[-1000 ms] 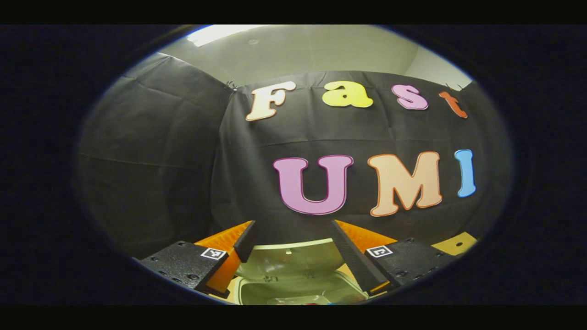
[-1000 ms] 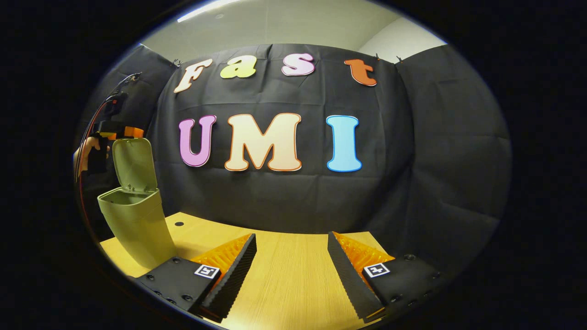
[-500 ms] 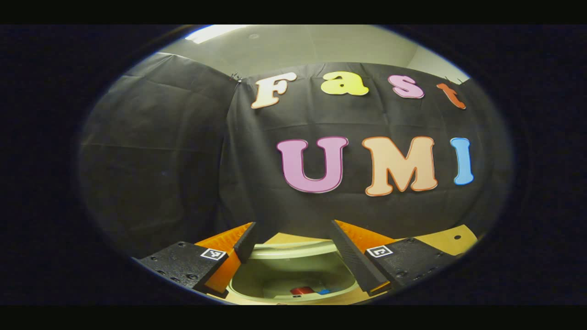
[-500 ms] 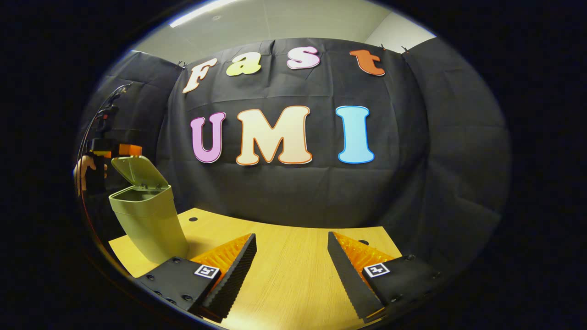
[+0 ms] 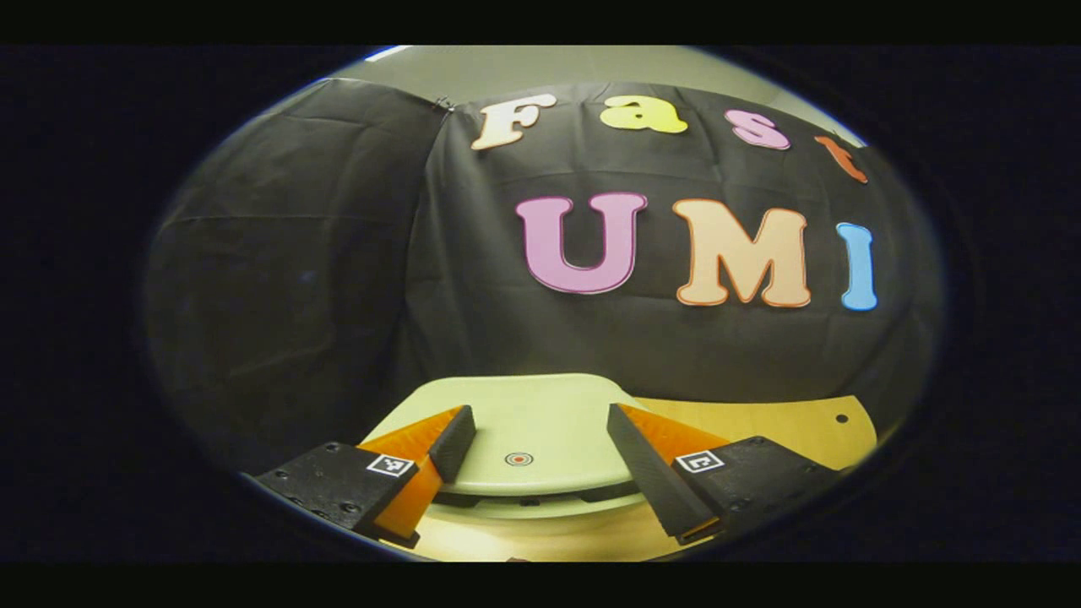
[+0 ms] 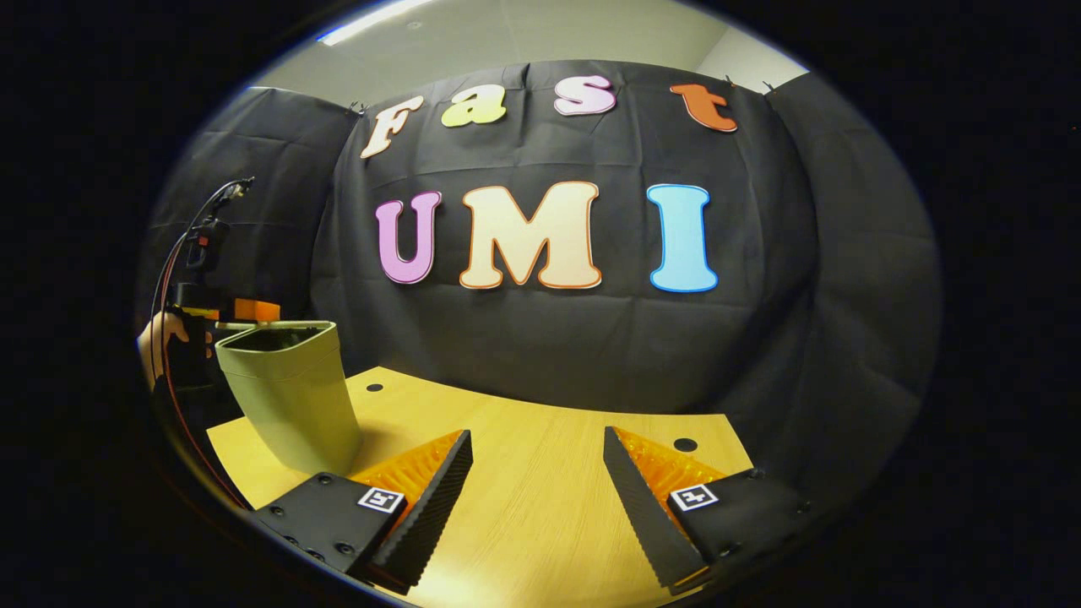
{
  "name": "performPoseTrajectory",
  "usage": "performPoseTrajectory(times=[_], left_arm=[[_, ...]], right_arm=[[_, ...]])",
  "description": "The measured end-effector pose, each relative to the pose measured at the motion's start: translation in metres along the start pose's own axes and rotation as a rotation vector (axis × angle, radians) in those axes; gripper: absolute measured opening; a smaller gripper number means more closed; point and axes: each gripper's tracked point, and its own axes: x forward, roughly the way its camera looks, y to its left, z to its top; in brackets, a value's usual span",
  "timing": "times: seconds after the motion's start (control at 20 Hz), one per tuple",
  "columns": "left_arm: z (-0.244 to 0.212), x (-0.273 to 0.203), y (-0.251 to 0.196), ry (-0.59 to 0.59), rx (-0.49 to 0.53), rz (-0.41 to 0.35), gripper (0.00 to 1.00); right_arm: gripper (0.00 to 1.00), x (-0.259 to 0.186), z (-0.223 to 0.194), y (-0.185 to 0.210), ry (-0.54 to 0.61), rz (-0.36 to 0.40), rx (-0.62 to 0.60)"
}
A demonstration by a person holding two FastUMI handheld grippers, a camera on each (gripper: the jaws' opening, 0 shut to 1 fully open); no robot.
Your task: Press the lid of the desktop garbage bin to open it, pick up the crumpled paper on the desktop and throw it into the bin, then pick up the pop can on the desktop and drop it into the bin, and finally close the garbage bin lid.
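Now the bin lid (image 5: 515, 422) just beneath the left tool (image 5: 538, 435), wide open, empty.

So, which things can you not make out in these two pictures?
- Inside of the bin: the lid covers it in the left gripper view, its wall in the right gripper view, so paper and can cannot be confirmed.
- Whether the lid is latched: a dark gap under it in the left gripper view.
- Left gripper in the right gripper view: small, at the edge, the bin hides its jaws.
- Hand: cut by the edge.
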Motion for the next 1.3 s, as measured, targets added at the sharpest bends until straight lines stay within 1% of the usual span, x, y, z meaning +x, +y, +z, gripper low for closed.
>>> performPoseTrajectory(times=[0.1, 0.15, 0.2, 0.25, 0.3, 0.35, 0.4, 0.45, 0.5, 0.55, 0.6, 0.65, 0.75, 0.8, 0.85, 0.9, 0.95, 1.0, 1.1, 1.2, 1.3], left_arm=[[-0.01, 0.001, -0.001, 0.021, -0.002, 0.0, 1.0], [-0.013, 0.002, -0.002, 0.031, 0.0, -0.002, 0.97], [-0.018, 0.002, -0.003, 0.048, 0.005, 0.0, 0.96], [-0.014, 0.002, -0.003, 0.029, 0.016, -0.002, 0.98], [-0.022, 0.003, -0.002, 0.055, 0.029, -0.001, 0.98], [-0.025, 0.002, -0.004, 0.079, 0.052, 0.0, 0.99], [-0.022, 0.002, -0.002, 0.043, 0.047, -0.002, 0.98], [-0.025, 0.003, -0.001, 0.044, 0.031, -0.011, 1.0], [-0.025, 0.001, -0.001, 0.025, 0.004, -0.029, 0.98], [-0.024, 0.002, -0.004, -0.016, -0.026, -0.056, 0.99], [-0.019, 0.001, -0.009, -0.05, -0.017, -0.073, 0.99], [-0.015, 0.001, -0.008, -0.049, 0.002, -0.072, 1.0], [-0.02, 0.002, -0.008, -0.051, 0.01, -0.078, 0.96], [-0.018, -0.001, -0.01, -0.056, 0.015, -0.078, 0.95], [-0.012, -0.002, -0.015, -0.087, 0.007, -0.093, 0.92], [-0.01, -0.005, -0.023, -0.098, 0.005, -0.1, 0.94], [-0.003, -0.009, -0.03, -0.133, 0.007, -0.11, 0.94], [0.008, -0.014, -0.043, -0.181, 0.011, -0.122, 0.92], [0.027, -0.025, -0.065, -0.274, 0.031, -0.162, 0.93], [0.039, -0.037, -0.092, -0.352, 0.049, -0.218, 0.94], [0.043, -0.048, -0.119, -0.402, 0.055, -0.281, 0.94]], right_arm=[[0.98, 0.002, 0.0, 0.002, 0.0, 0.007, 0.0], [0.98, 0.004, 0.0, 0.002, 0.001, 0.009, 0.0], [0.98, 0.006, -0.001, 0.003, 0.003, 0.011, 0.003], [0.98, 0.008, -0.003, 0.004, 0.009, 0.015, 0.009], [0.98, 0.011, -0.005, 0.005, 0.017, 0.019, 0.016], [0.98, 0.013, -0.009, 0.007, 0.026, 0.023, 0.026], [0.98, 0.015, -0.01, 0.01, 0.033, 0.029, 0.035], [0.98, 0.016, -0.011, 0.013, 0.033, 0.035, 0.043], [0.98, 0.016, -0.009, 0.015, 0.028, 0.041, 0.049], [0.98, 0.017, -0.007, 0.018, 0.02, 0.048, 0.055], [0.98, 0.018, -0.004, 0.021, 0.013, 0.054, 0.056], [0.98, 0.02, -0.003, 0.022, 0.012, 0.055, 0.058], [1.0, 0.02, 0.006, 0.022, 0.0, 0.056, 0.073], [0.98, 0.018, 0.014, 0.021, -0.021, 0.05, 0.079], [0.98, 0.016, 0.022, 0.019, -0.046, 0.04, 0.081], [0.98, 0.012, 0.03, 0.017, -0.067, 0.028, 0.08], [0.98, 0.008, 0.037, 0.014, -0.089, 0.014, 0.076], [0.98, 0.004, 0.044, 0.011, -0.111, -0.002, 0.072], [0.98, -0.009, 0.056, 0.002, -0.15, -0.036, 0.064], [0.98, -0.021, 0.063, -0.006, -0.176, -0.076, 0.058], [0.98, -0.035, 0.069, -0.011, -0.213, -0.102, 0.06]])
